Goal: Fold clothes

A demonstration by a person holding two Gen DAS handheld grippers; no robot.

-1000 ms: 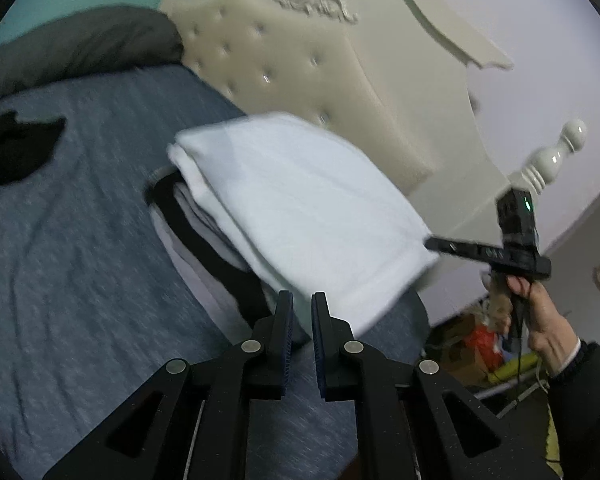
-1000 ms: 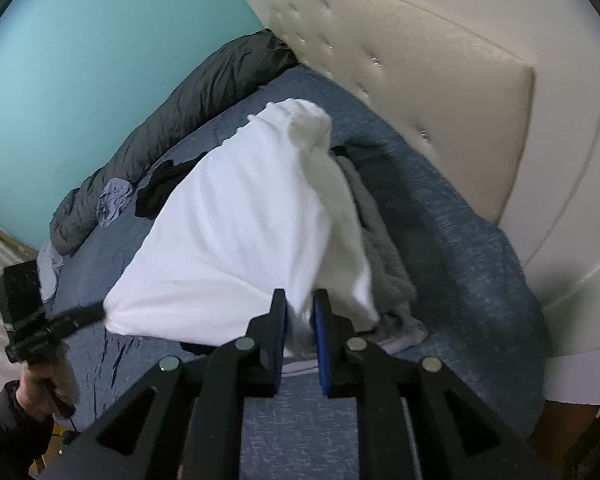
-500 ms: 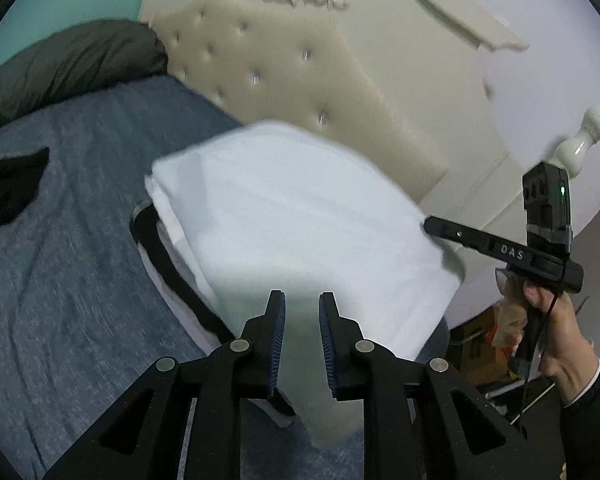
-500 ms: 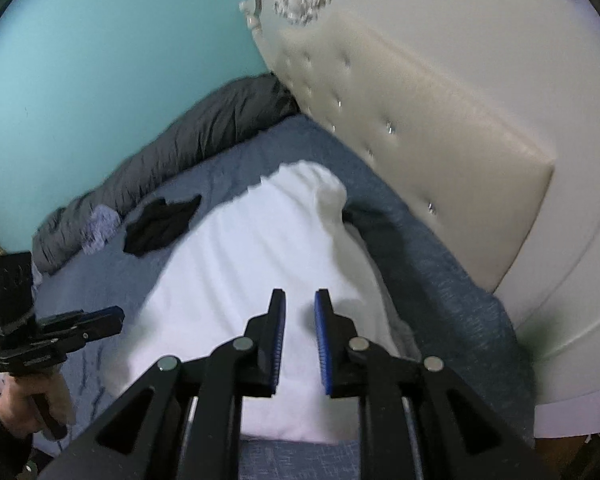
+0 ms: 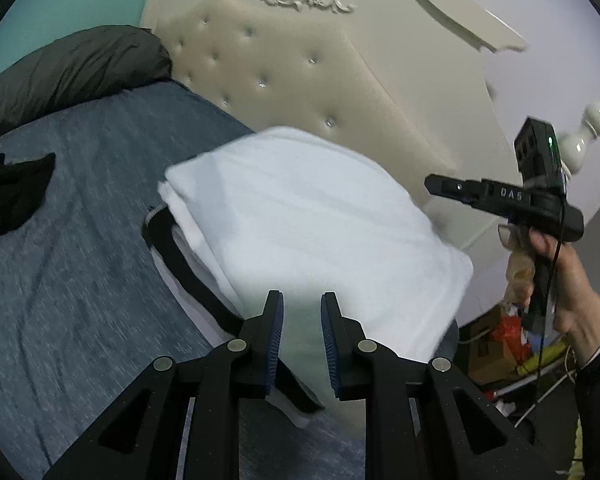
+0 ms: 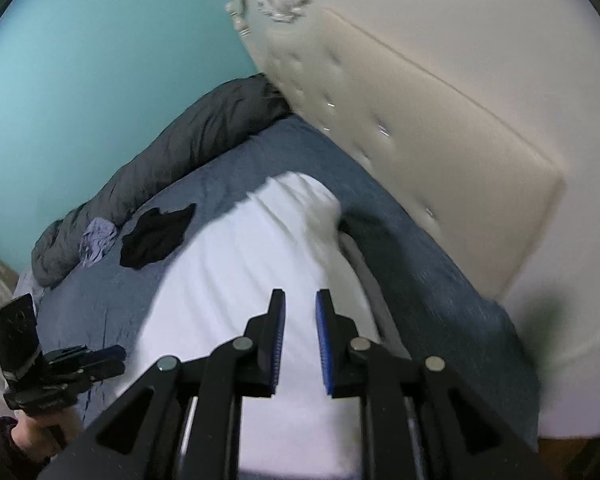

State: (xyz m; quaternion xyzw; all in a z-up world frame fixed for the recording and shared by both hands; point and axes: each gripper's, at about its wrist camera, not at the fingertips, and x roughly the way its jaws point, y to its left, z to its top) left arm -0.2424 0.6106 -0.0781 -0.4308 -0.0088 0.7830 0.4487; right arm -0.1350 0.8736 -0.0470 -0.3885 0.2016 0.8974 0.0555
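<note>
The only writing that is showing is "DAS", in pale letters on the side of the right gripper (image 5: 432, 184) as the left wrist camera is seeing it; nothing else is carrying a readable label. One folded white garment (image 5: 300, 216) is lying on top of a stack of darker folded clothes (image 5: 180, 256) on the blue bedspread (image 5: 80, 280), near the tufted cream headboard (image 5: 300, 80). One loose black garment (image 6: 156, 236) and one crumpled pale lilac piece (image 6: 98, 240) are lying farther off beside a single rolled grey duvet (image 6: 180, 152). The left gripper (image 5: 301, 300) is standing with its jaws parted, having just been opening, with nothing between them. The right gripper's jaws are likewise standing slightly apart and gripping nothing.
</note>
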